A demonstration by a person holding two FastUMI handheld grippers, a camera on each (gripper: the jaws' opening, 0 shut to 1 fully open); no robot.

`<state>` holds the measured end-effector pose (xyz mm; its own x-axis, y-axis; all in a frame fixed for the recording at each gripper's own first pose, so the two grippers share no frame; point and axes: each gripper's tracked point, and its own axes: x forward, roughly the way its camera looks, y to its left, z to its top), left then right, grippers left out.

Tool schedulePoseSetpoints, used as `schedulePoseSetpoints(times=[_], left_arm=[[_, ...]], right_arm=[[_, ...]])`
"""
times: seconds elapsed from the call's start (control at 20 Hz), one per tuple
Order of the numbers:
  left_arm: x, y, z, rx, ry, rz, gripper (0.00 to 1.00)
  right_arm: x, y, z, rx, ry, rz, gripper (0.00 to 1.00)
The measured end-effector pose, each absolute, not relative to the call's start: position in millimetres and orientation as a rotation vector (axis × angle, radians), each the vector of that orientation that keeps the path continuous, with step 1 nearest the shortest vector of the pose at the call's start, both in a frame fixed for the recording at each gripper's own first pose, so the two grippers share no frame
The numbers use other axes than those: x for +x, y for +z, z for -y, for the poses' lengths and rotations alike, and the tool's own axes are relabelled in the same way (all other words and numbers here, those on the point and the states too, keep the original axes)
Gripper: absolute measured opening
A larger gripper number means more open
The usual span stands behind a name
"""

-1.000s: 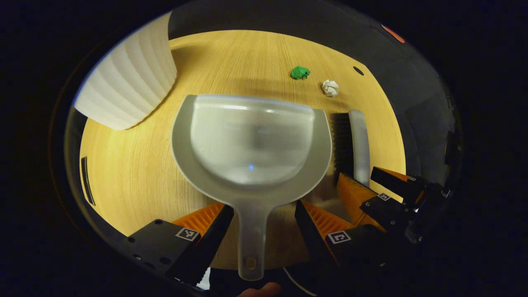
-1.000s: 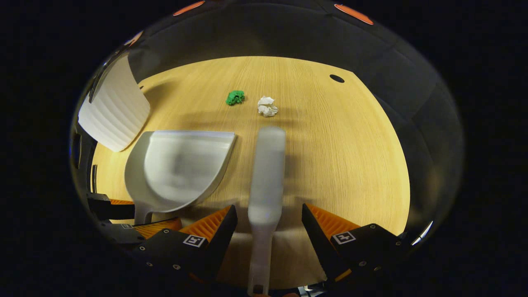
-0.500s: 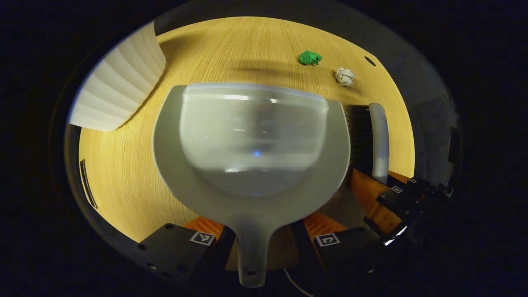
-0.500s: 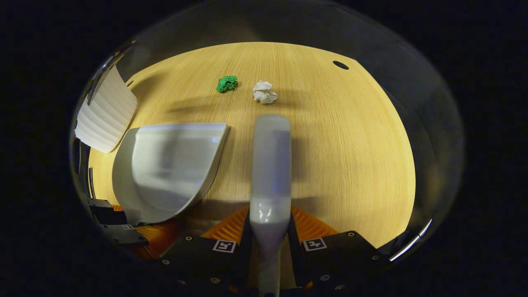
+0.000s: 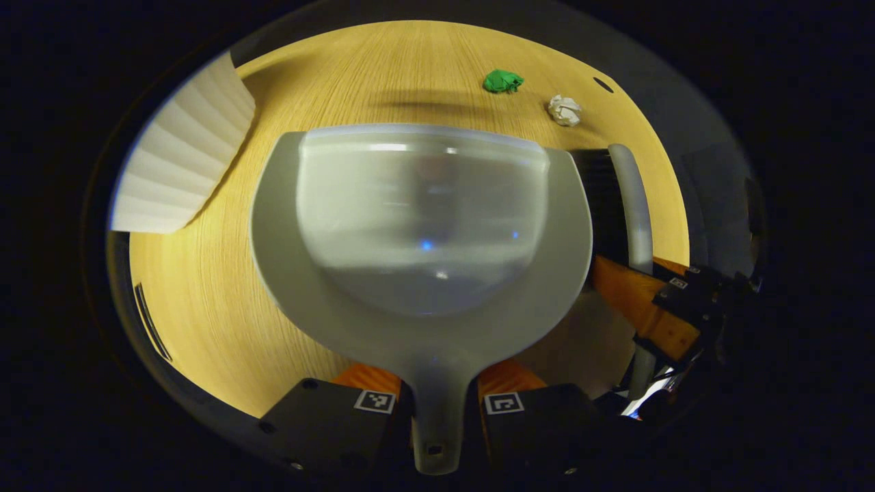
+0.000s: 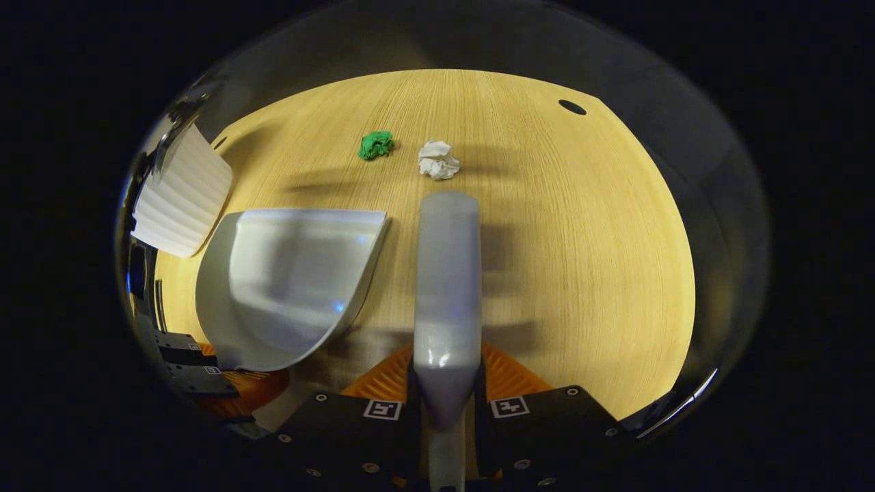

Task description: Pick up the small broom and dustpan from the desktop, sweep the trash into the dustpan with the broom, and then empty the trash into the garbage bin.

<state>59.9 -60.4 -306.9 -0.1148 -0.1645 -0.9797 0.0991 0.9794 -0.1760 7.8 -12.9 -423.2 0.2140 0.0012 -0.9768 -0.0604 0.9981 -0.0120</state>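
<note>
The grey dustpan (image 5: 420, 225) spreads across the middle of the left gripper view, its handle clamped between the fingers of my left gripper (image 5: 437, 393), which is shut on it. In the right gripper view the dustpan (image 6: 287, 280) lies left of the small broom (image 6: 448, 273). My right gripper (image 6: 448, 396) is shut on the broom's handle. The broom (image 5: 618, 205) and the right gripper (image 5: 656, 307) also stand at the right of the left gripper view. A green paper ball (image 6: 375, 144) and a white paper ball (image 6: 437, 160) rest on the table beyond the broom's tip.
A white ribbed garbage bin (image 5: 181, 174) stands at the far left of the wooden table (image 6: 581, 239); it is seen as well in the right gripper view (image 6: 181, 198). A dark round hole (image 6: 571, 106) sits near the table's far right edge.
Both grippers moved forward over the handles and shut, the left on the dustpan's handle, the right on the broom's handle. Both were open a second ago.
</note>
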Motion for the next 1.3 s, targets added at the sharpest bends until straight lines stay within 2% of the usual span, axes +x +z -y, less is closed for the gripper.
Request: schedulePoseSetpoints(times=[0.05, 0.1, 0.3, 0.5, 0.6, 0.8, 1.1, 1.3], left_arm=[[67, -311, 60, -0.020, -0.262, -1.651, 0.32], [74, -311, 61, 0.009, -0.315, -1.636, 0.32], [93, -326, 41, 0.200, -0.521, -1.626, 0.32], [125, -348, 37, 0.348, -0.698, -1.618, 0.32], [126, -349, 33, 0.394, -0.739, -1.623, 0.32], [143, -359, 40, 0.389, -0.782, -1.636, 0.32], [150, -362, 47, 0.406, -0.841, -1.609, 0.32], [150, -362, 51, 0.393, -0.848, -1.612, 0.32]], right_arm=[[16, -421, 19, -0.048, 0.043, -1.344, 0.41], [26, -418, 29, -0.053, 0.039, -1.331, 0.31], [70, -418, 64, -0.083, 0.040, -1.340, 0.30], [126, -419, 77, -0.178, 0.117, -1.329, 0.30], [151, -423, 67, -0.194, 0.168, -1.328, 0.30], [163, -441, 34, -0.236, 0.331, -1.382, 0.30], [154, -427, -34, -0.319, 0.716, -1.398, 0.30], [153, -409, -54, -0.278, 0.850, -1.421, 0.31]])
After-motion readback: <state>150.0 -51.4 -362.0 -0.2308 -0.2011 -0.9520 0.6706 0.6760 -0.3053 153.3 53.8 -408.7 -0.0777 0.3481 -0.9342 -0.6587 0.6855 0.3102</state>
